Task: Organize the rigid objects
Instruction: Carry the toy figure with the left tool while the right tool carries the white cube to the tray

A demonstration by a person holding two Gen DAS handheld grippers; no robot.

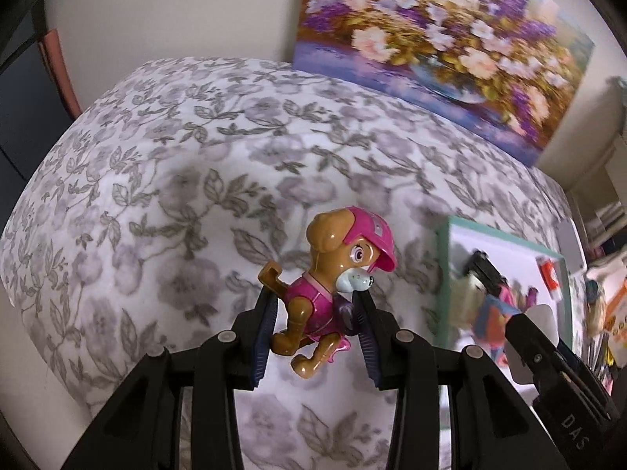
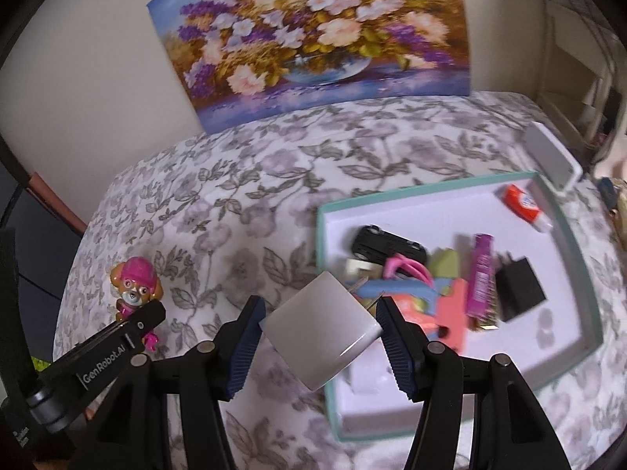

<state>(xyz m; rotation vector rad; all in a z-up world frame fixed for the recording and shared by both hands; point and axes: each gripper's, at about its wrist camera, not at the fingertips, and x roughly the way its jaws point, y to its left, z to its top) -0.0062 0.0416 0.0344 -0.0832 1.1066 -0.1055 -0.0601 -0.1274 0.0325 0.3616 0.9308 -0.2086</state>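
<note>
A brown toy dog in a pink helmet and vest [image 1: 329, 286] hangs above the flowered cloth, with my left gripper [image 1: 317, 313] shut on its body. The right wrist view shows the same dog [image 2: 135, 290] at the left, behind the left gripper's finger. My right gripper [image 2: 319, 325] is shut on a white plug adapter [image 2: 321, 329], held tilted over the near left corner of the teal tray [image 2: 564, 243]. In the tray lie a black toy car [image 2: 386, 244], a black charger [image 2: 519, 288], a purple tube [image 2: 482, 274], an orange-white tube [image 2: 525, 205] and several coloured plastic pieces.
A flower painting [image 2: 313, 35] leans on the wall behind the table. A white box [image 2: 552, 160] sits beyond the tray's far right corner. Shelves and clutter stand at the right edge [image 1: 603, 297]. The cloth-covered table [image 2: 235, 196] drops off at the left.
</note>
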